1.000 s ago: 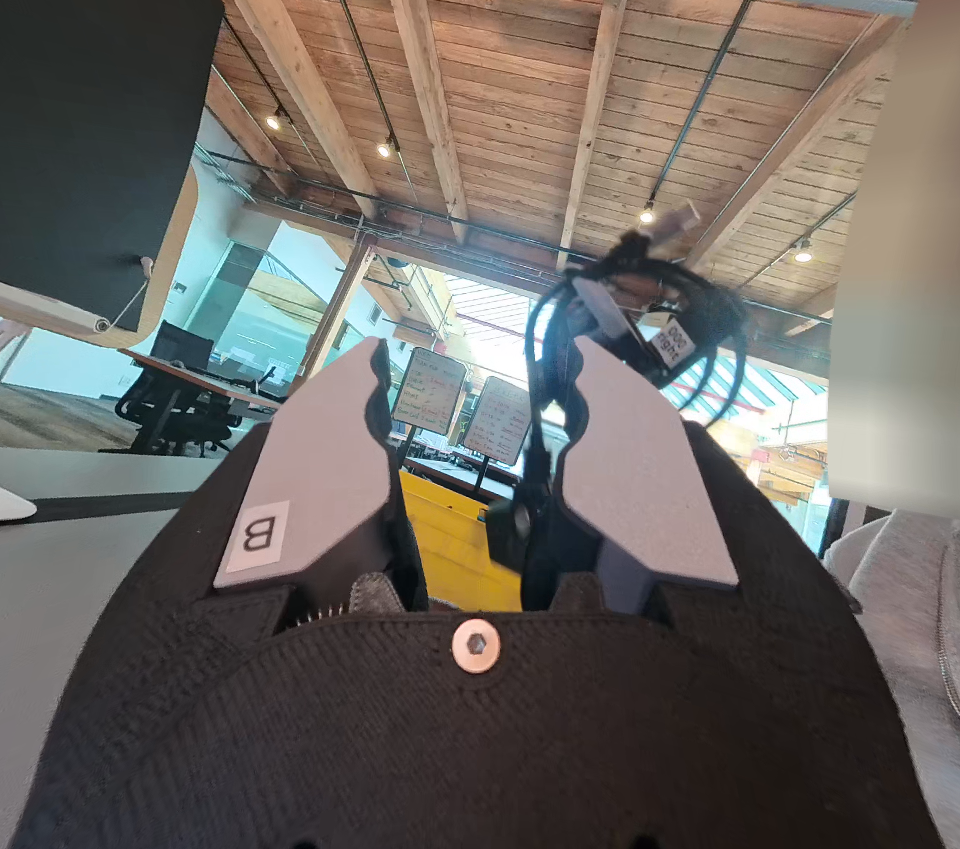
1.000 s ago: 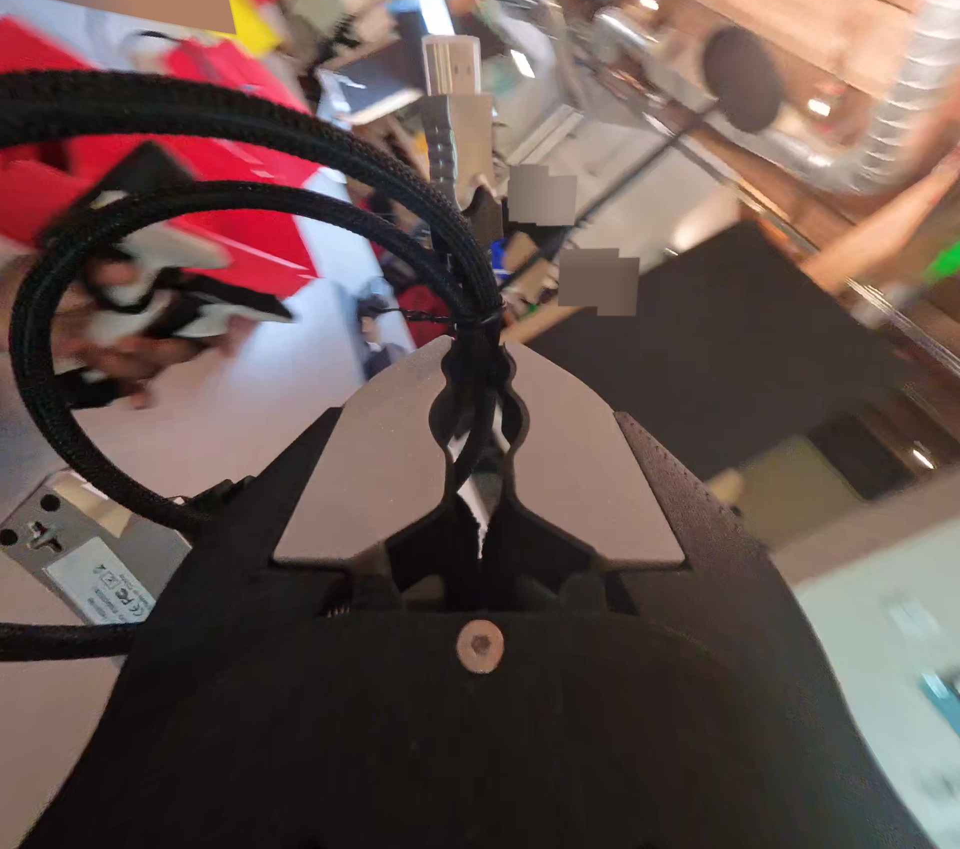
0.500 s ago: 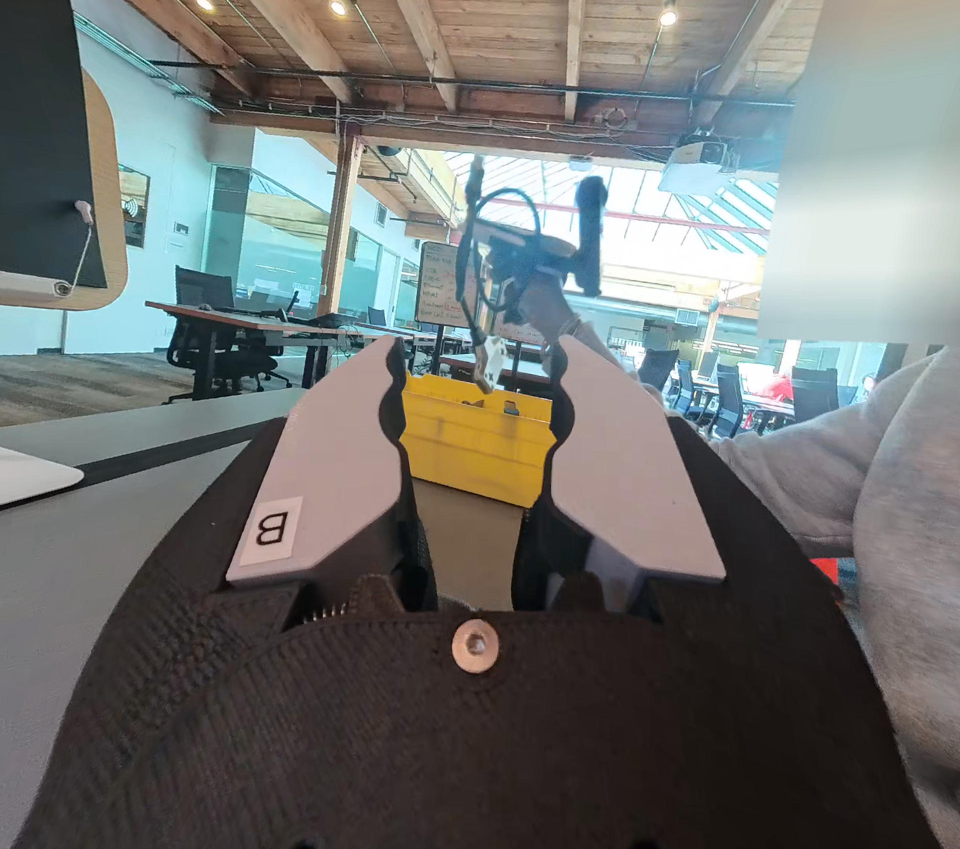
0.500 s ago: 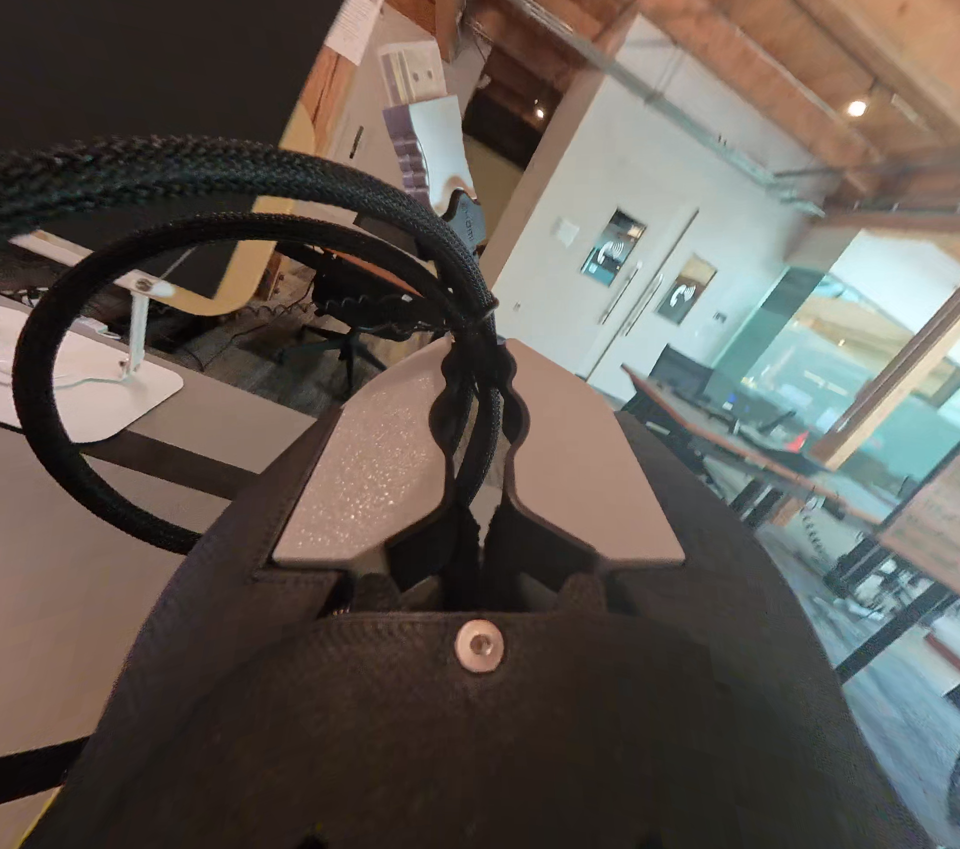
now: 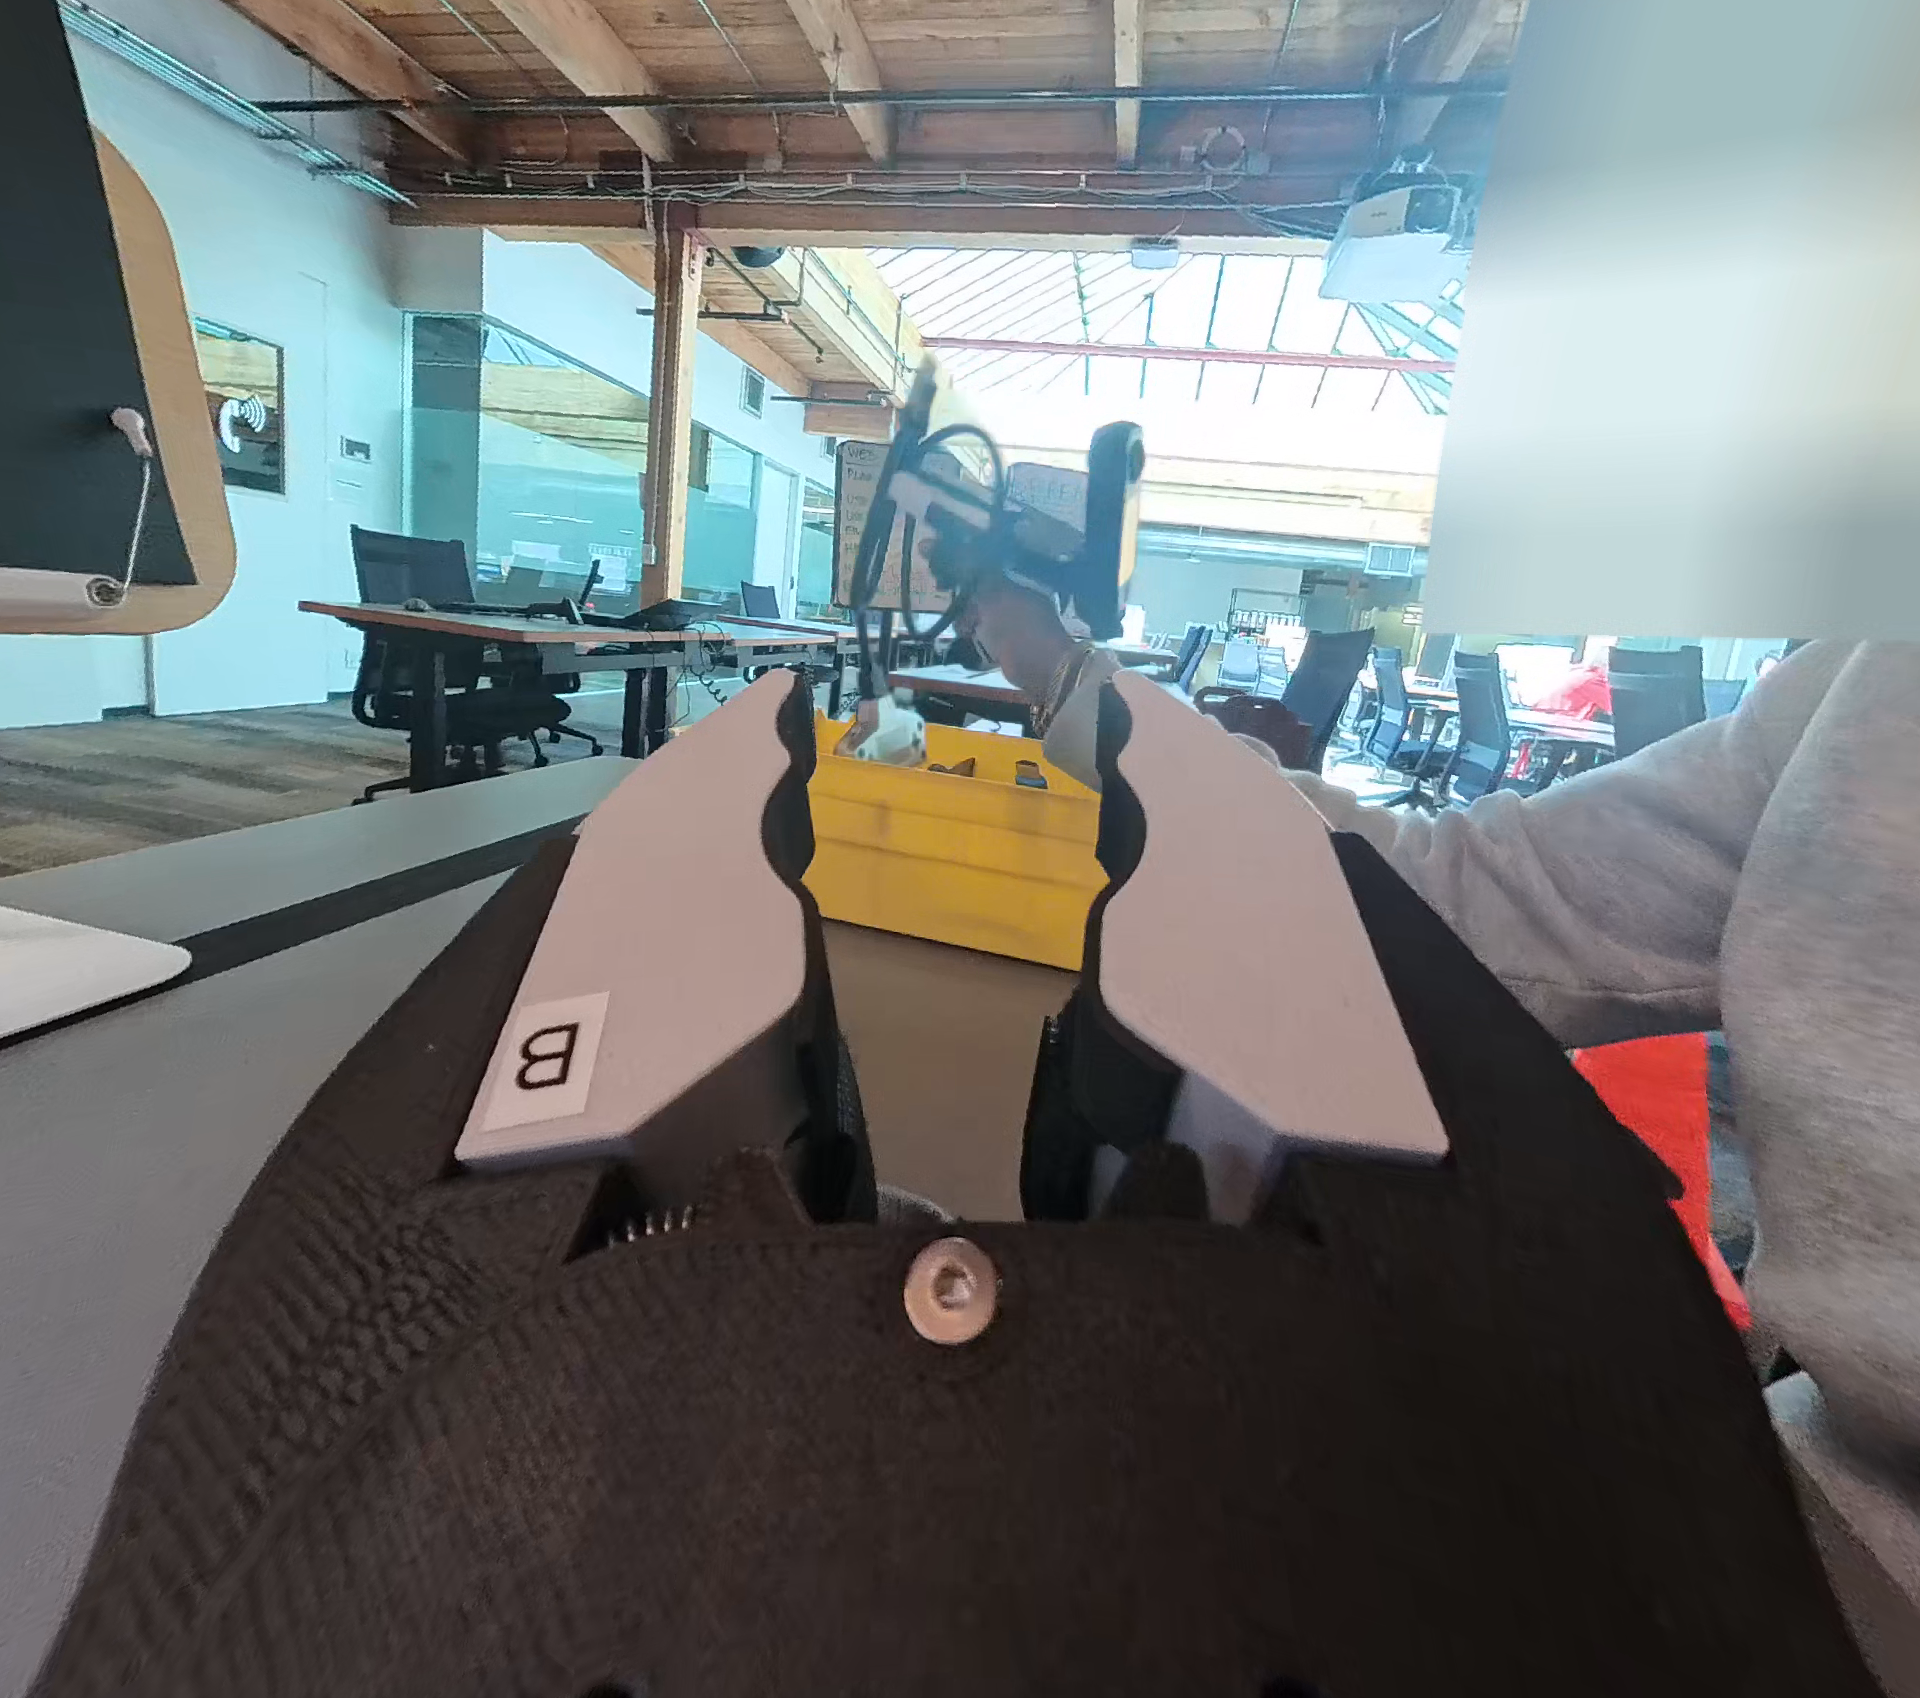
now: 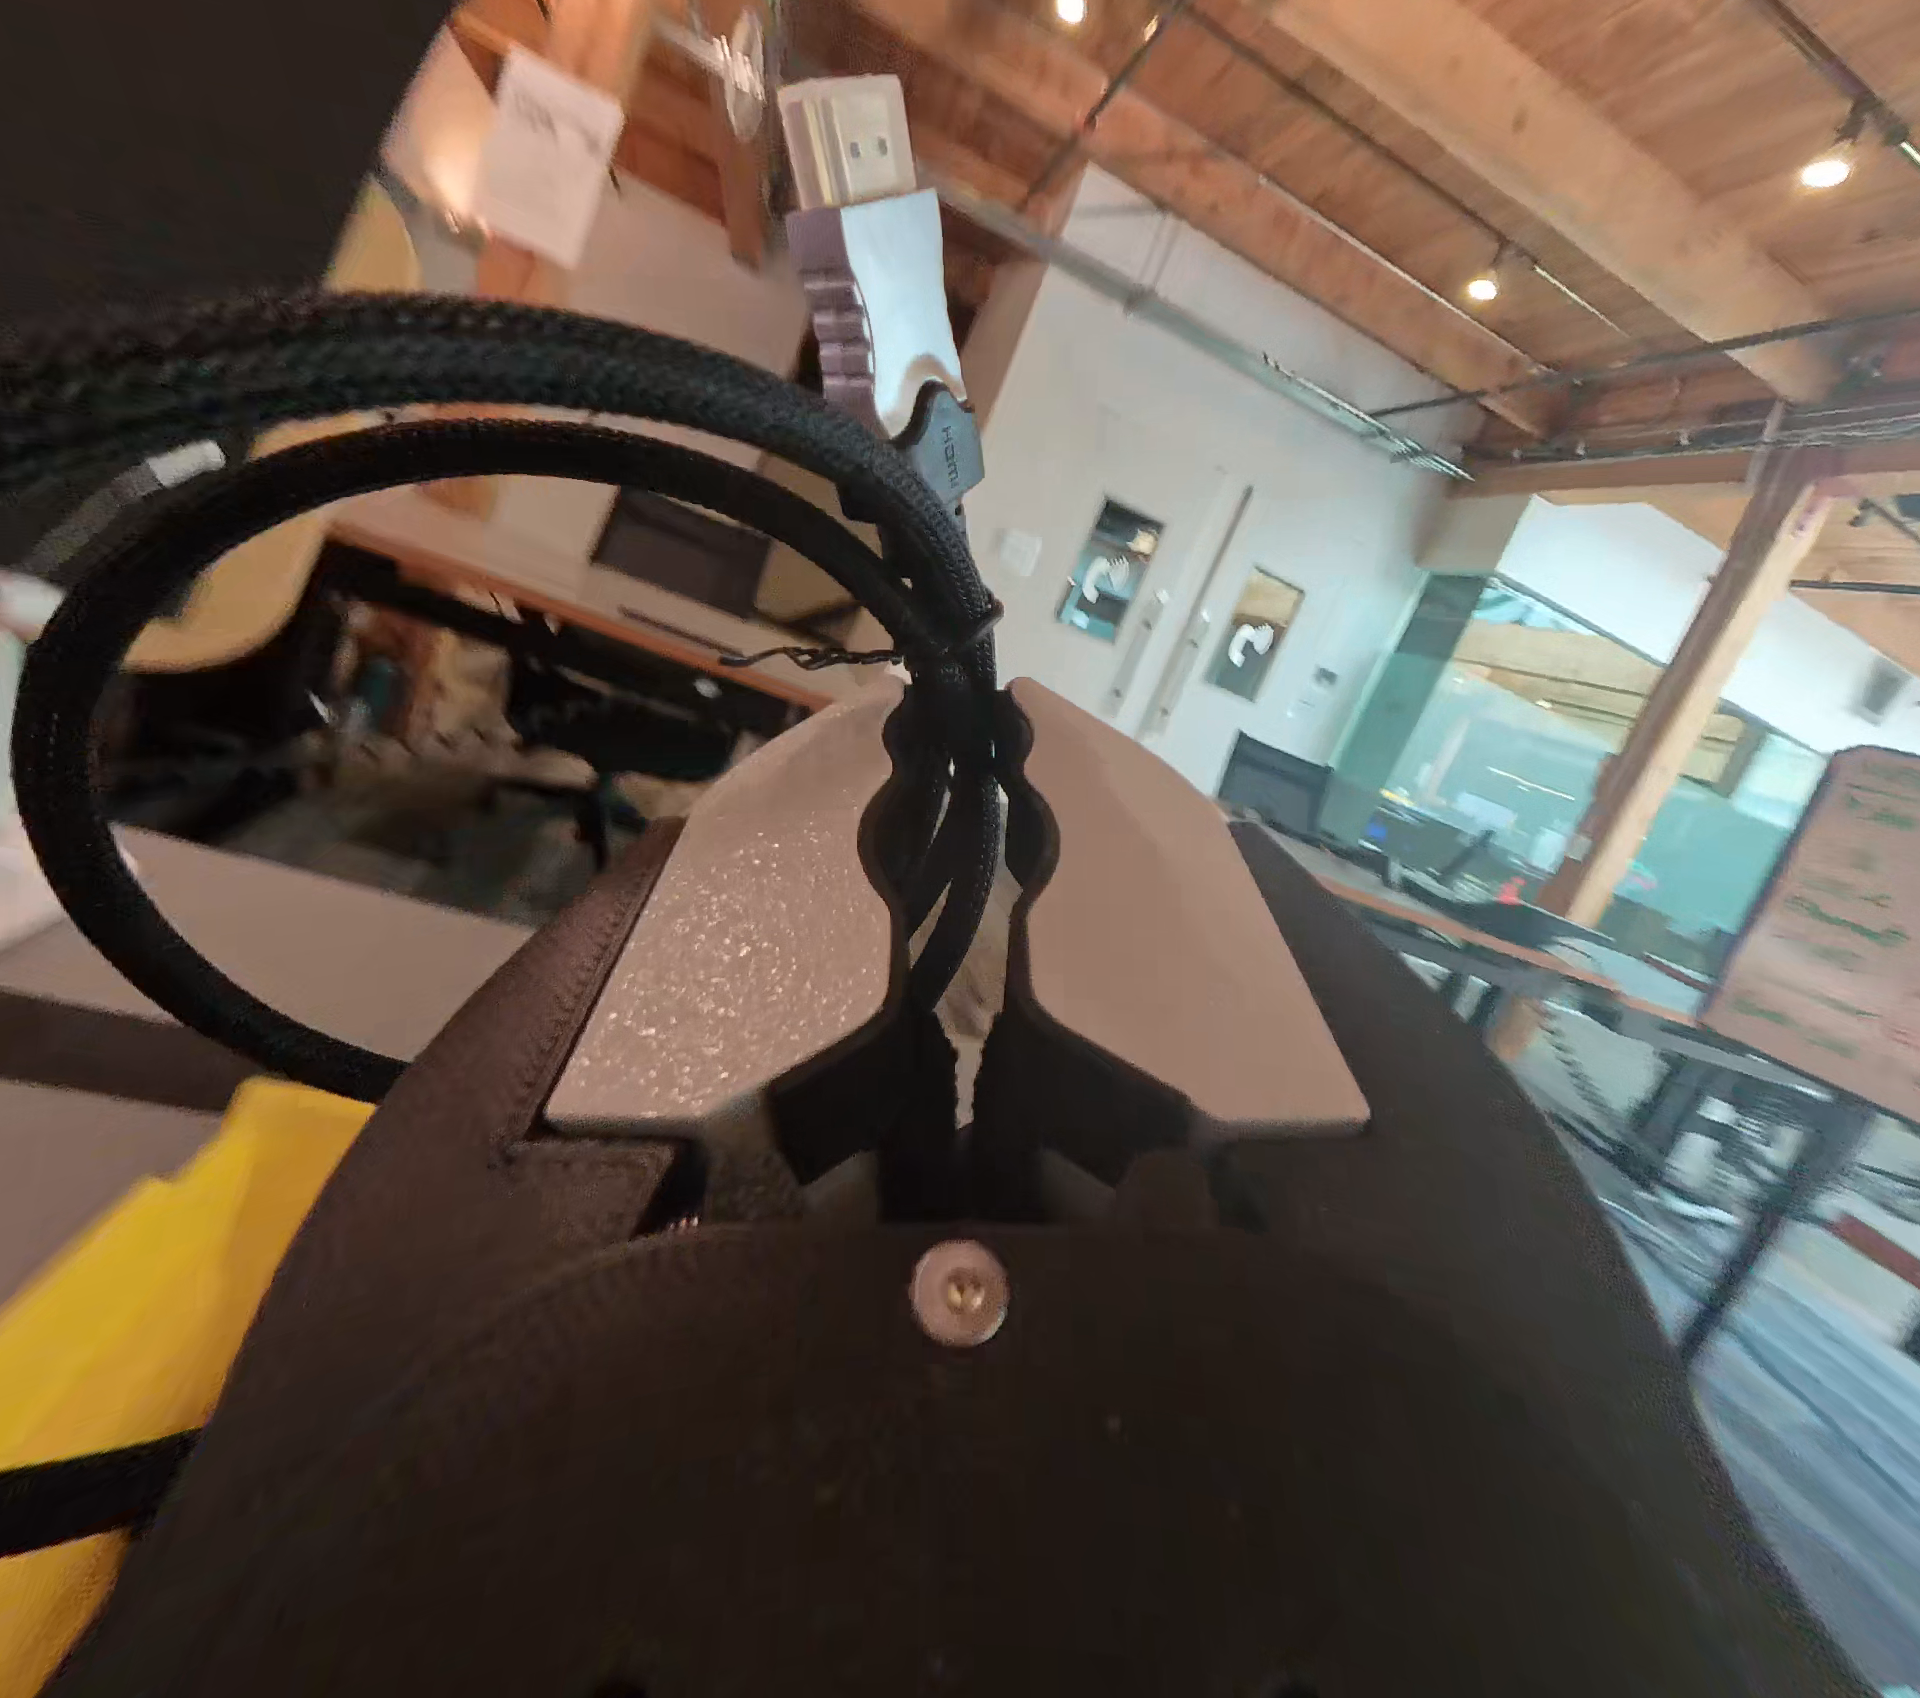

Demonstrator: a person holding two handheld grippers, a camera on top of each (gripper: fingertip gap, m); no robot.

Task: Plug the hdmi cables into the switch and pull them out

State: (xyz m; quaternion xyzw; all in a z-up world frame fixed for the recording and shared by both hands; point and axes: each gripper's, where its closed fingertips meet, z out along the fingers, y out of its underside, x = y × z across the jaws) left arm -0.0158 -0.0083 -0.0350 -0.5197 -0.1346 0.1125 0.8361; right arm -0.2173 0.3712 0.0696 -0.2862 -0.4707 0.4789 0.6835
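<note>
Two grippers | right gripper [image 6: 951, 703] clenched on coiled braided hdmi cable [image 6: 520, 391], plug [image 6: 868, 235] at 12 o'clock | left gripper [image 5: 951, 713] spread, empty | cable springy, light; grasp rigid plug body.

The left gripper [image 5: 951, 755] is low and near, its two fingers wide apart with nothing between them. The right gripper [image 6: 951, 708] is high and far, fingers squeezed tight. A grey sleeve [image 5: 1558, 838] reaches toward it.
</note>
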